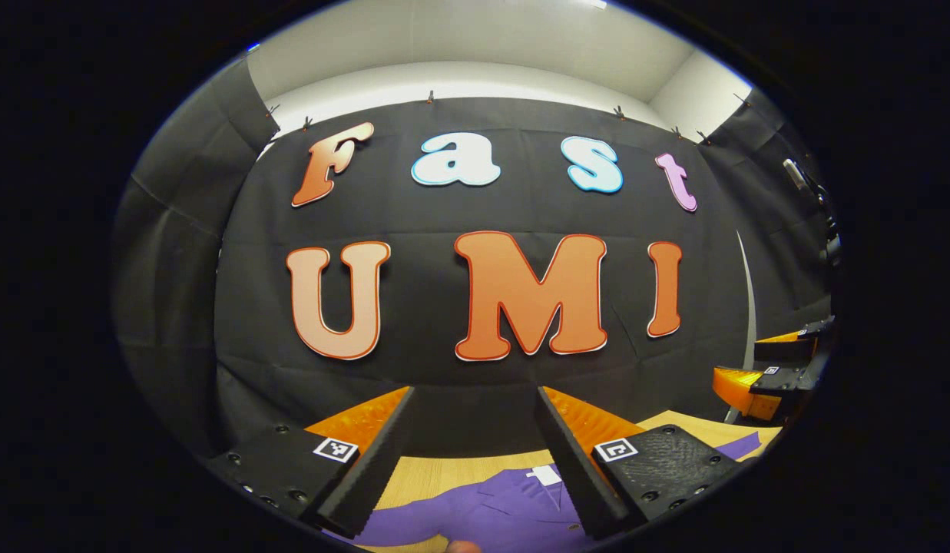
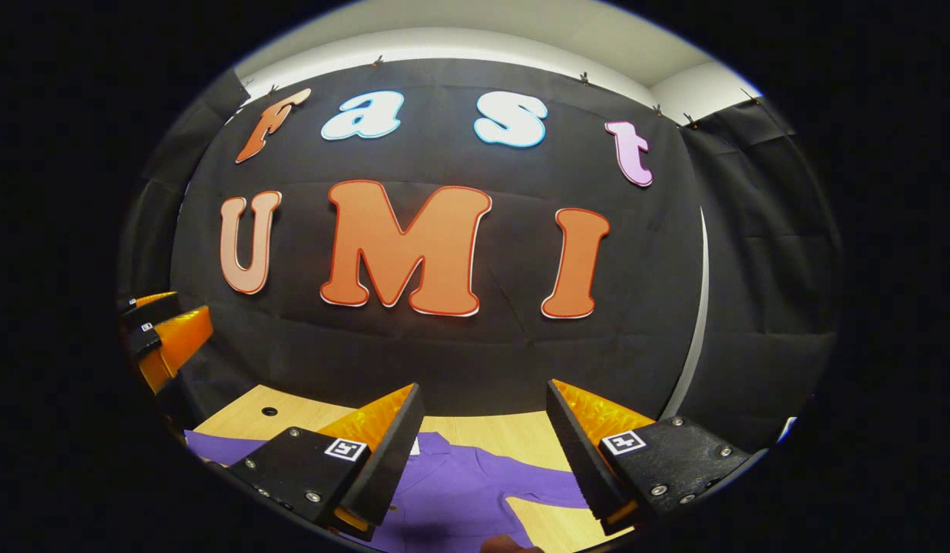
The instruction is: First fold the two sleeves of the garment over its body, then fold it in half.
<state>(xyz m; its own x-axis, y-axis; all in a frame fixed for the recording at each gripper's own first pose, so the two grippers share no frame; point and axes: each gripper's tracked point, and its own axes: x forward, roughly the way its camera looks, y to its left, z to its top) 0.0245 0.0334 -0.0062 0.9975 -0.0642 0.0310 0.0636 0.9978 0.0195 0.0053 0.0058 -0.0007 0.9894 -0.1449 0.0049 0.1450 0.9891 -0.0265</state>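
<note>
Purple garment [image 2: 459, 491] lies flat on the wooden desk [image 2: 521, 434], sleeves apparently unfolded. Left hand-held gripper [image 1: 475, 461] and right hand-held gripper [image 2: 482, 453] hover above it, spread and empty, likely poised for the sleeves.

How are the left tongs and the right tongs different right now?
The left tongs hang over the purple shirt's collar, with its white tag between the fingers; the right tongs hang over a sleeve spreading across the wooden table. The left tongs' view shows more shirt below, the right tongs' more bare wood. Both sets are open, raised above the cloth, holding nothing.
</note>
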